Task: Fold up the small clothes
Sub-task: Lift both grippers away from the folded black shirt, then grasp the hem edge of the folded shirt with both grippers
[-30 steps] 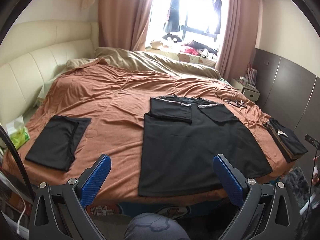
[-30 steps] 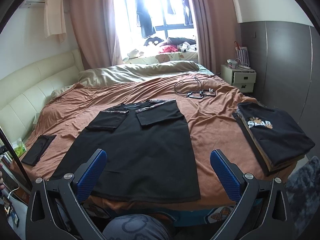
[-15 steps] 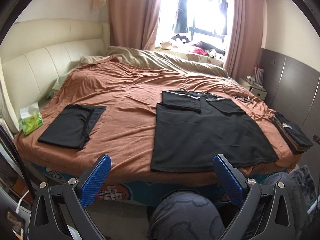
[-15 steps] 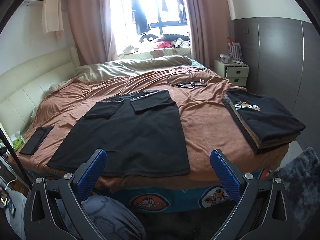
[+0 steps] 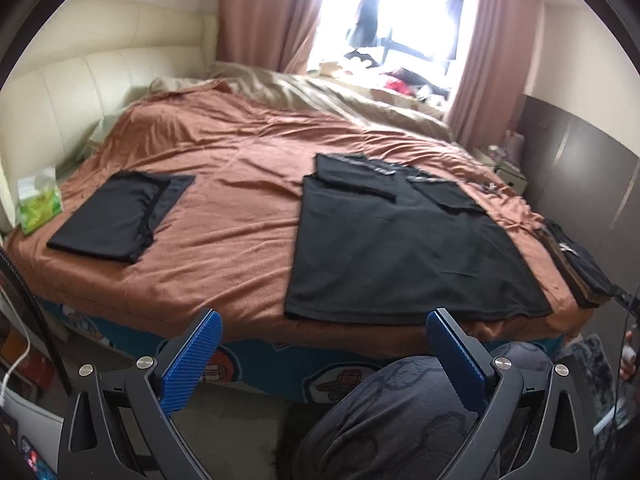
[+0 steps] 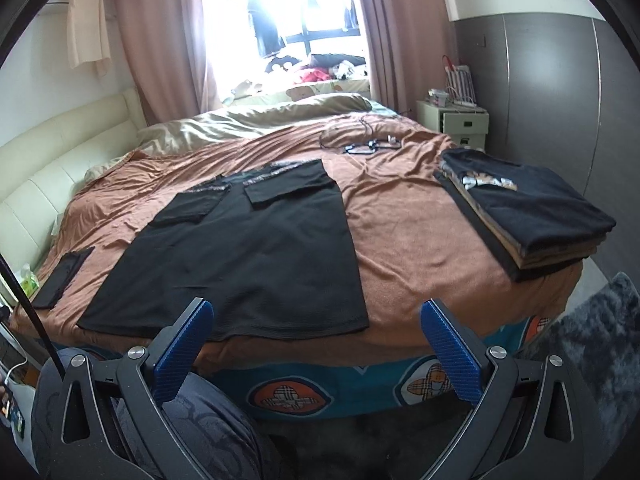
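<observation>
A black shirt (image 5: 404, 248) (image 6: 248, 256) lies flat on the brown bedspread (image 5: 240, 200) (image 6: 404, 232), both sleeves folded inward, its hem at the near edge of the bed. My left gripper (image 5: 324, 332) hangs open in front of the bed, below that hem, holding nothing. My right gripper (image 6: 316, 324) is open too, back from the bed edge near the shirt's right hem corner. A folded black garment (image 5: 116, 216) (image 6: 60, 276) rests at the bed's left side. A stack of folded clothes (image 6: 524, 216) (image 5: 576, 264) sits at the right edge.
A person's knee in grey patterned trousers (image 5: 404, 412) (image 6: 192, 424) is between the grippers and the bed. A green tissue pack (image 5: 38, 204) lies by the cream headboard. Cables (image 6: 364, 144) lie on the far bedspread, and a nightstand (image 6: 456, 120) stands by the dark wardrobe.
Both grippers have drawn back from the bed and dropped lower; the bed's patterned side panel and the person's knee now fill the lower view. The clothes have not moved.
</observation>
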`<state>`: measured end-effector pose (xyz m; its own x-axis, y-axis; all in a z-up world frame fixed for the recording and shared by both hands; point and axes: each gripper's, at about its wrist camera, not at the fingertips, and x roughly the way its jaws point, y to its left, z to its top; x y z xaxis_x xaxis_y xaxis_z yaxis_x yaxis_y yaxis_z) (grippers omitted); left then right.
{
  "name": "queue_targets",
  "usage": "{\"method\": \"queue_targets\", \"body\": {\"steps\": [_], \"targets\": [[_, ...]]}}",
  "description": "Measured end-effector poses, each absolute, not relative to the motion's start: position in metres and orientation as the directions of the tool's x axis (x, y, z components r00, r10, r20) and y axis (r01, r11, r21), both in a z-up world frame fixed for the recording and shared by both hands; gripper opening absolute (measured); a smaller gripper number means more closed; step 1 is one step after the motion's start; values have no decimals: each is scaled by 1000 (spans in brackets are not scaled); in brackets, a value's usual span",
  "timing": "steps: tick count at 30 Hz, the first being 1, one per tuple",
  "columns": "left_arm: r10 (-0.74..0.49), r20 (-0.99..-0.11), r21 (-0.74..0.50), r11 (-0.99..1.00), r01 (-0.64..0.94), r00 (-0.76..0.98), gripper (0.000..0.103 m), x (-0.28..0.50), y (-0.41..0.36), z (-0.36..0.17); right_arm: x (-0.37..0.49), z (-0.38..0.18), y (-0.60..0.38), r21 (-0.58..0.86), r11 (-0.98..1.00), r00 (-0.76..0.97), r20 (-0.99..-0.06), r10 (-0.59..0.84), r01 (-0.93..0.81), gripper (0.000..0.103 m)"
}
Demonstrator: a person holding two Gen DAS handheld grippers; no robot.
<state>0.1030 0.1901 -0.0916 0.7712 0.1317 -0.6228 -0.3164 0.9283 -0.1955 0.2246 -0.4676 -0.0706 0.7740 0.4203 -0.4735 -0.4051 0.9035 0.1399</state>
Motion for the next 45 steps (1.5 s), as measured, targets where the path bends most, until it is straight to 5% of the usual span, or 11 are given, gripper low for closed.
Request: {"method": "queue_targets", "body": {"steps": [6, 12, 16, 20, 35, 45], "targets": [[74, -648, -260, 914, -312, 758, 102, 132, 210, -129, 261, -87, -457, 182, 898, 744, -507, 435, -401, 103], [31, -689, -336, 872, -356, 725, 83, 167, 242, -164, 302, -102, -448, 229, 898, 721, -537, 439, -376, 101], [6, -726, -360, 848, -388, 688, 68, 190, 256, -187, 326, -109, -441, 246, 901, 700, -567, 434, -358, 79], [-50, -751, -423, 802, -422, 658, 56, 202, 271, -213, 347, -118, -431, 264, 899, 684, -584, 437, -349, 71], [-171, -709, -603, 650, -462, 684, 55, 204, 287, -228, 399, -157, -432, 403, 871, 606, -630, 486, -280, 60], [-211, -687, -652, 600, -463, 695, 56, 202, 273, -228, 395, -174, -450, 539, 790, 578, -559, 595, -291, 60]]}}
